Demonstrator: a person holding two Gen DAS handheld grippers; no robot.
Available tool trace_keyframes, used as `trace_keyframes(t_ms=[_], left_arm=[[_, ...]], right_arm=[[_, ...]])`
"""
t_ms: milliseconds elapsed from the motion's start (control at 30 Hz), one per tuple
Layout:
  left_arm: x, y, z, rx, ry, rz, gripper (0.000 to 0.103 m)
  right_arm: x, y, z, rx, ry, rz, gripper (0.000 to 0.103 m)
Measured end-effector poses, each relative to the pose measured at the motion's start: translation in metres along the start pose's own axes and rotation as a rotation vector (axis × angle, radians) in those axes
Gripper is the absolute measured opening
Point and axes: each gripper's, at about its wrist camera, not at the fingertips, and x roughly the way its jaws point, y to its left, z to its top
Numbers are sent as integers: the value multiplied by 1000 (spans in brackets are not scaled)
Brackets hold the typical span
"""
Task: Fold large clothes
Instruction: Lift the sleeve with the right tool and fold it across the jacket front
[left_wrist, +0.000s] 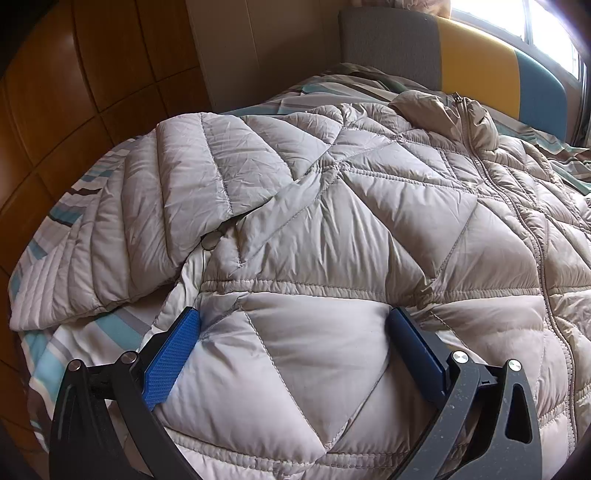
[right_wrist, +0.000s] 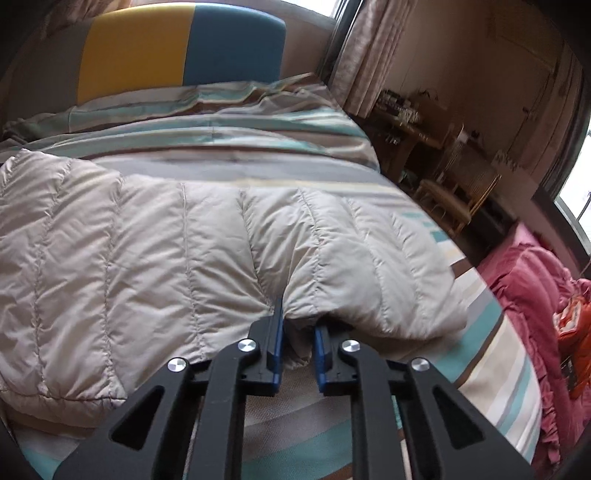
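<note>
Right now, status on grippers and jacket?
Left gripper open, straddling beige quilted puffer jacket hem. Right gripper shut on sleeve edge. Nothing in the way.

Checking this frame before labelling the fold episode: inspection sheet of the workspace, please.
Surface: bed with striped bedding, colour-block headboard.
Job's things: beige quilted down jacket spread front-up, zipped; one sleeve folded over the body, the other sleeve lying out on the bedding.
Clutter: nothing seen on the bed.
Grippers: left gripper open, fingers straddling the jacket hem; right gripper shut on the edge of the outlying sleeve.
Cables: nothing seen.
Surroundings: pink ruffled bedding, curtains, wicker chair, wooden wall panels.
</note>
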Motion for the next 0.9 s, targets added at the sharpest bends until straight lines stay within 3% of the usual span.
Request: trace_keyframes(t_ms=[300, 600, 900], left_arm=[[-1, 1, -1, 0, -1, 0, 100], [0, 0, 0, -2, -3, 0, 100], [0, 0, 0, -4, -4, -2, 100]], right_arm=[[-73, 61, -10, -278, -235, 9, 10], [-148, 152, -36, -597, -420, 146, 9], [-193, 250, -92, -877, -439, 318, 9]])
